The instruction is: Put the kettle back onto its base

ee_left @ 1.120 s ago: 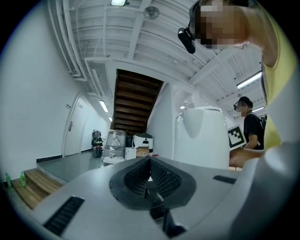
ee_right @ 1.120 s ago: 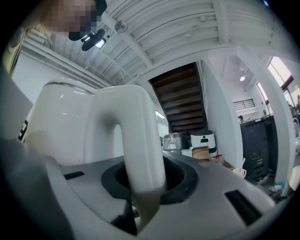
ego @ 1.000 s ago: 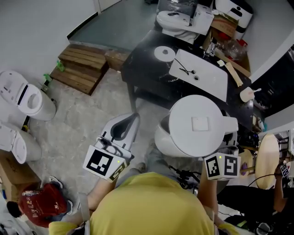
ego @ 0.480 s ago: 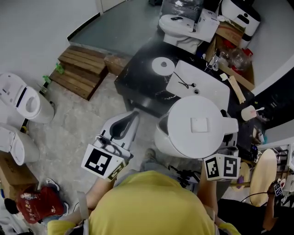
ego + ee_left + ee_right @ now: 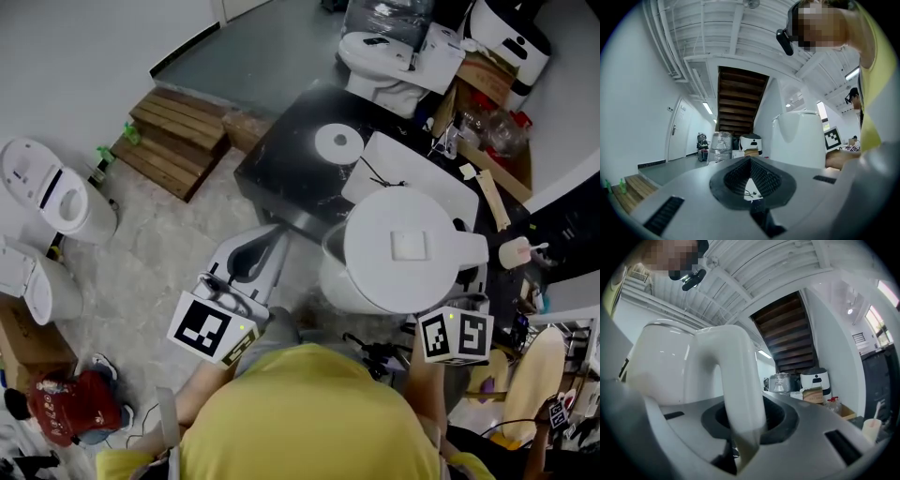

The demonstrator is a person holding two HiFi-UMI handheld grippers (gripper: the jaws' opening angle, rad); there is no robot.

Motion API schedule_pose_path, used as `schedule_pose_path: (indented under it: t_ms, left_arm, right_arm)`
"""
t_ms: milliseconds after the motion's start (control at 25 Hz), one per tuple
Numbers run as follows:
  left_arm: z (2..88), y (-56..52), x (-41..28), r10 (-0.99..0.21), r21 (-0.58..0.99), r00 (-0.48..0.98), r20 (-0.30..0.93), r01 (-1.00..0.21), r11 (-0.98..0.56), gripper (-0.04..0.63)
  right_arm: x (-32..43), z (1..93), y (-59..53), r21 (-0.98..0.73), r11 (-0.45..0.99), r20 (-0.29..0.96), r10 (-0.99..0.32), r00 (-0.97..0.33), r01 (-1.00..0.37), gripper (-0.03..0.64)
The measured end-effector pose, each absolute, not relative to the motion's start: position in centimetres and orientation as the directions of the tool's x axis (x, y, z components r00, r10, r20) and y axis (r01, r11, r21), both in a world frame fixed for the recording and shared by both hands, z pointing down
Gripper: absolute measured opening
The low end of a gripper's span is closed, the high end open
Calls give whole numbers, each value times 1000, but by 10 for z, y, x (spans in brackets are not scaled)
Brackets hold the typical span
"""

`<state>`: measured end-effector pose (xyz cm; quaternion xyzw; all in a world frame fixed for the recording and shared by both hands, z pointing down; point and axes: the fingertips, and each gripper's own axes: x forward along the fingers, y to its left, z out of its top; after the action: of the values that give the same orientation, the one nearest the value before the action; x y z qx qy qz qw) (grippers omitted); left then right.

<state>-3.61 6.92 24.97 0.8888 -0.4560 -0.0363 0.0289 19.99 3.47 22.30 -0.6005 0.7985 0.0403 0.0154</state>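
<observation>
Gripping the kettle (image 5: 410, 248) by its curved white handle (image 5: 736, 380), your right tool (image 5: 740, 425) is pinched on that handle, and the kettle hangs in the air over the near edge of the black desk (image 5: 281, 159). The round white base (image 5: 339, 143) lies farther back on that desk, well apart from the kettle. Your left tool (image 5: 750, 161) sits to the kettle's left, its tips pressed together with nothing between them.
</observation>
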Motion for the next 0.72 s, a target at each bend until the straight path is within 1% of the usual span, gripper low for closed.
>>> schedule_pose_path:
  t_ms: [280, 720]
  left_arm:
    - [257, 48, -42, -817, 101, 576, -26, -811, -576, 5]
    - [256, -36, -52, -770, 101, 638, -31, -764, -637, 5]
  right_arm:
    - [196, 225, 11, 35, 277, -60, -958, -279, -960, 94]
    - [179, 227, -60, 49, 235, -44, -971, -237, -971, 94]
